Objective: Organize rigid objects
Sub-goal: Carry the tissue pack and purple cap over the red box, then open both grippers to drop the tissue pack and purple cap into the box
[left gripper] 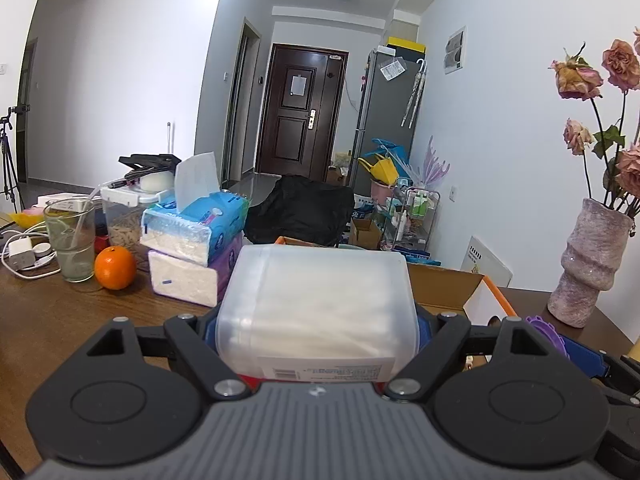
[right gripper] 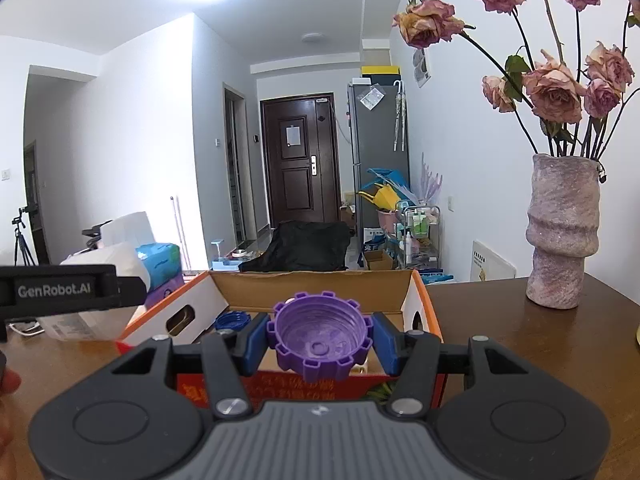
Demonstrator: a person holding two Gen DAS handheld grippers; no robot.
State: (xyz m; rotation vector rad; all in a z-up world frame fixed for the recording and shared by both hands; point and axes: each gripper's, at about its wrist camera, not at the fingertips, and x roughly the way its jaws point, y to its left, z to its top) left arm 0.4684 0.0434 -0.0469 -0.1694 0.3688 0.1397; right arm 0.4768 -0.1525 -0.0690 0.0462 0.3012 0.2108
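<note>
My left gripper [left gripper: 318, 332] is shut on a translucent white plastic box [left gripper: 316, 304] with a label at its near edge, held above the wooden table. It also shows in the right wrist view [right gripper: 80, 320], left of the carton. My right gripper [right gripper: 320, 344] is shut on a purple toothed cap [right gripper: 320, 336], open side up, held over the near edge of an open orange and white cardboard carton [right gripper: 168, 312]. A blue toothed cap [right gripper: 233, 320] lies inside the carton. The right gripper and its purple cap [left gripper: 544, 328] show at the right of the left wrist view.
On the wooden table [left gripper: 48, 320] at the left stand stacked tissue packs [left gripper: 192, 248], an orange [left gripper: 115, 267], a glass with a straw [left gripper: 72, 240], a food container [left gripper: 124, 216] and chargers. A pink vase with dried roses [right gripper: 564, 236] stands at the right.
</note>
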